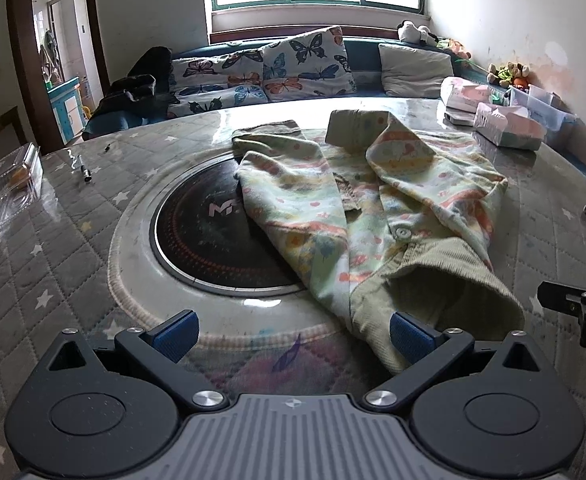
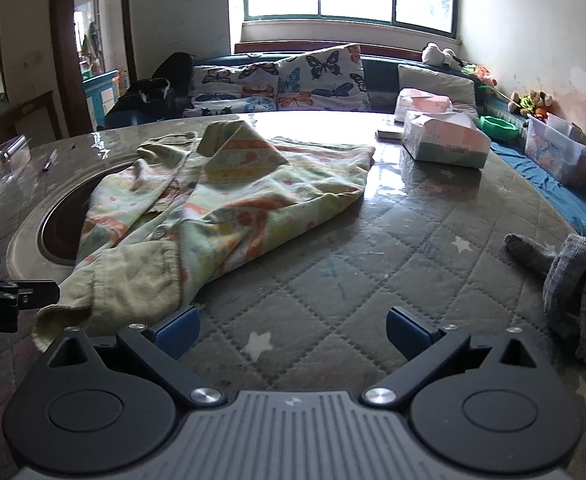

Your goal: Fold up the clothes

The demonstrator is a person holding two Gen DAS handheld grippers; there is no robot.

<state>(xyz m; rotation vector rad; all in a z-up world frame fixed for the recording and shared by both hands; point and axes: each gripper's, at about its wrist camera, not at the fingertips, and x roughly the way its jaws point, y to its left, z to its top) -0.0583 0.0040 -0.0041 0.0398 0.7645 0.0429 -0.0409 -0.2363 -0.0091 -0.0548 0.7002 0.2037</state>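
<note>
A small pale-green corduroy jacket (image 1: 373, 200) with a pastel patterned lining lies crumpled and part folded on the table; it also shows in the right wrist view (image 2: 221, 204). Its near corduroy cuff (image 1: 445, 280) points toward me. My left gripper (image 1: 293, 336) is open and empty, low over the table, its right finger beside the jacket's near edge. My right gripper (image 2: 293, 332) is open and empty, just right of the cuff (image 2: 133, 276), over bare table. Each gripper shows at the edge of the other's view.
A round black cooktop (image 1: 213, 228) sits in the table (image 2: 353, 280), partly under the jacket. Tissue packs (image 2: 445, 140) stand at the back right. Grey socks (image 2: 573, 280) lie at the right. A clear plastic box (image 1: 9, 184) and a pen (image 1: 85, 170) lie at the left.
</note>
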